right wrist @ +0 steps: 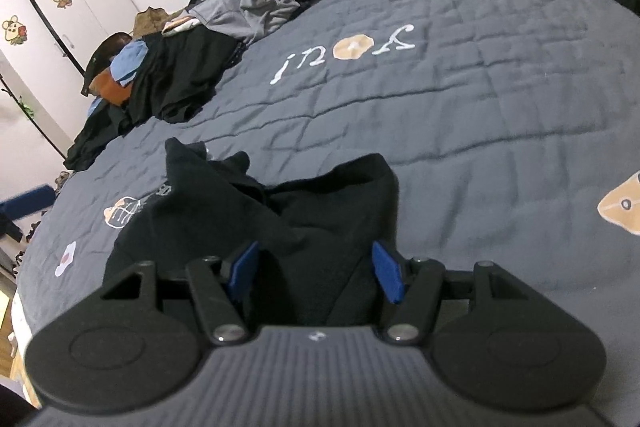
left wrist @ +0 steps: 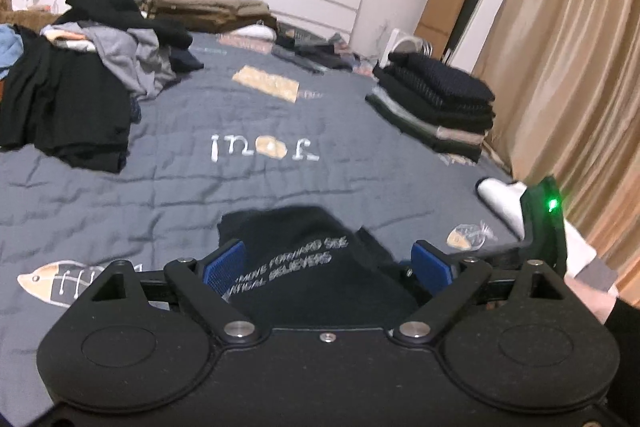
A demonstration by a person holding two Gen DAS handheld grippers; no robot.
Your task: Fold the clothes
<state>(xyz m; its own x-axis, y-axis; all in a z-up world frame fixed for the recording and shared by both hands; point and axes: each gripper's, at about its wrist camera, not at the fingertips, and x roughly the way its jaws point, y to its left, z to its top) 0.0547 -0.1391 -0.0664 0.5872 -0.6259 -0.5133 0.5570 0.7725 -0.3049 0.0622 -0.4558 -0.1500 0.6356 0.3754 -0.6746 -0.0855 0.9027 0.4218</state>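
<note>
A broad stretch of bare quilt (left wrist: pixel 240 187) is left open down the middle of the bed, where free passage is offered ahead of both tools. On the left, the way is blocked by a loose heap of clothes (left wrist: pixel 80 87). On the right, a folded stack (left wrist: pixel 436 107) is set near the bed's edge, just beside the curtain (left wrist: pixel 568 67). The near ground is taken up by a black garment (right wrist: pixel 300 219), lying between the fingers of the left tool (left wrist: pixel 328 267) and of the right tool (right wrist: pixel 316 271).
</note>
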